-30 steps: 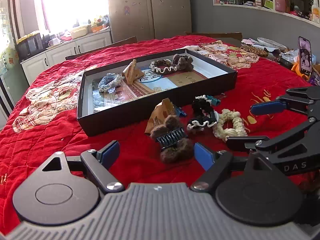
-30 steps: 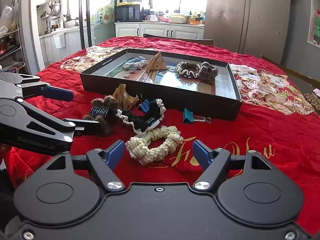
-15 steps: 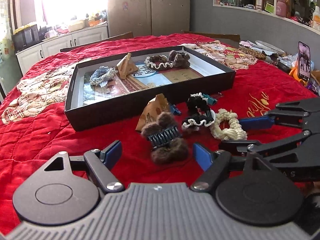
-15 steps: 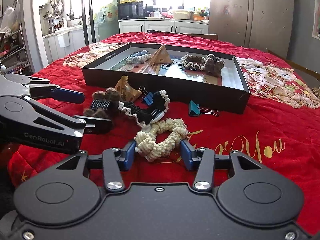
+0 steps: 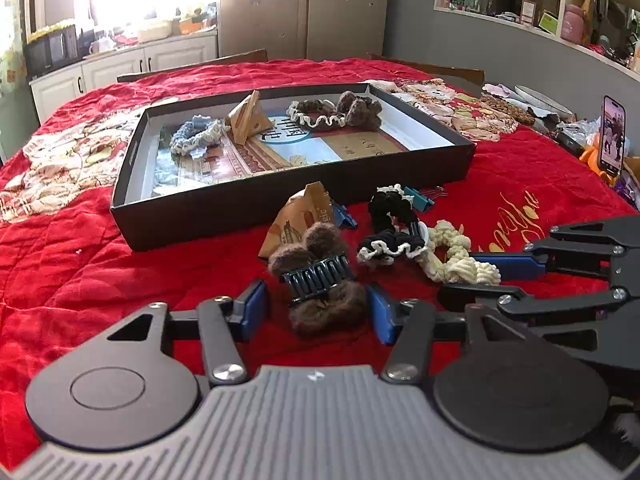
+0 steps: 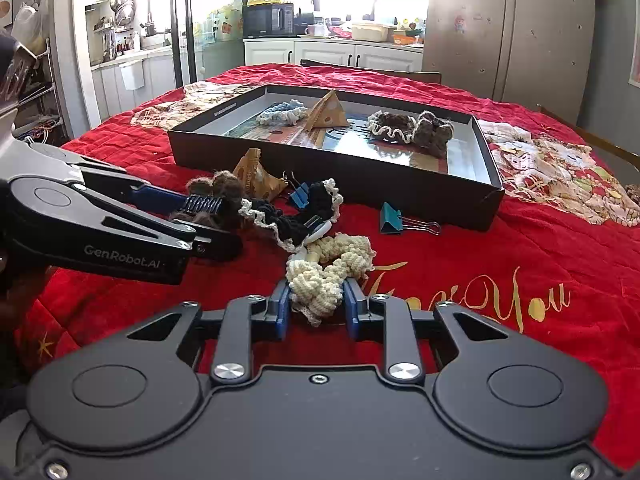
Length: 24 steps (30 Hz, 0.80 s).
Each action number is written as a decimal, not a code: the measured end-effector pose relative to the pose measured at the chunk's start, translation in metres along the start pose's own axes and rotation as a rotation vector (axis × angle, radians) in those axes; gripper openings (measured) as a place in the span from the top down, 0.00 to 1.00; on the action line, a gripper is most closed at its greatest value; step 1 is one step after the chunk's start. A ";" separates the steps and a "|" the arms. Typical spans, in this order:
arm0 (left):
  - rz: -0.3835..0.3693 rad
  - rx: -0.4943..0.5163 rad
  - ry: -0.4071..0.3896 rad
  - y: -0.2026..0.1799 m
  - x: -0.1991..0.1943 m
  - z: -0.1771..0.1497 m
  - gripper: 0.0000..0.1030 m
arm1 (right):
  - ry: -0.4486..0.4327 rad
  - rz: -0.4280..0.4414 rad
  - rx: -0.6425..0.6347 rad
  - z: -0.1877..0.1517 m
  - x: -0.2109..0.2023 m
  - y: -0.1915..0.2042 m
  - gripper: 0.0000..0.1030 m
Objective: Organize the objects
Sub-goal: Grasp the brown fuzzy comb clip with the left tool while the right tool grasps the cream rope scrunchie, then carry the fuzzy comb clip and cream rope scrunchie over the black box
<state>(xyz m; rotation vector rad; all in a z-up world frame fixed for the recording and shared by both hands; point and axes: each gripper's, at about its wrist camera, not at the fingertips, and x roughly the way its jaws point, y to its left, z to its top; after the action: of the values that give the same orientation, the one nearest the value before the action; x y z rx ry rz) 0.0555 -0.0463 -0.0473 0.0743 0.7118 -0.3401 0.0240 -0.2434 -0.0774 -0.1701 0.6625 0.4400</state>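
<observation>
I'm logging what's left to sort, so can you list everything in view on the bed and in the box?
Box: 1, black, on red quilt.
Scrunchies in box: 2, blue, brown-cream.
Triangle packets: 2, tan, one inside, one in front.
Furry clips: 2, brown, one inside, one outside.
Black scrunchie: 1, outside.
Cream scrunchie: 1, outside.
Binder clips: 2, blue, teal.
Left gripper: around furry clip.
Right gripper: fingers squeezing cream scrunchie.

Brown furry hair claw [image 5: 320, 280] and cream braided scrunchie [image 6: 324, 276] lie on red cloth.
</observation>
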 end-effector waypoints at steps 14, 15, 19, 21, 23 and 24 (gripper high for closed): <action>-0.014 0.000 0.003 0.003 -0.004 -0.001 0.64 | -0.002 0.003 0.001 -0.001 -0.001 -0.002 0.80; -0.014 0.000 0.003 0.003 -0.004 -0.001 0.64 | -0.003 0.003 0.003 -0.001 -0.001 -0.002 0.81; -0.015 0.004 0.004 0.004 -0.007 -0.001 0.64 | -0.007 0.005 0.005 -0.001 -0.003 -0.003 0.82; -0.016 0.008 0.004 0.004 -0.011 -0.001 0.64 | -0.012 0.005 0.006 0.000 -0.005 -0.004 0.82; -0.016 0.012 0.001 0.005 -0.014 -0.001 0.64 | -0.019 0.004 0.007 0.000 -0.007 -0.005 0.82; -0.015 0.014 0.000 0.004 -0.015 -0.001 0.64 | -0.022 0.003 0.007 0.001 -0.009 -0.005 0.82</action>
<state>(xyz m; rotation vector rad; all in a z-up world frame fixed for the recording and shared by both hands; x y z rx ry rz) 0.0460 -0.0377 -0.0381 0.0825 0.7098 -0.3591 0.0203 -0.2506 -0.0713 -0.1574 0.6424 0.4418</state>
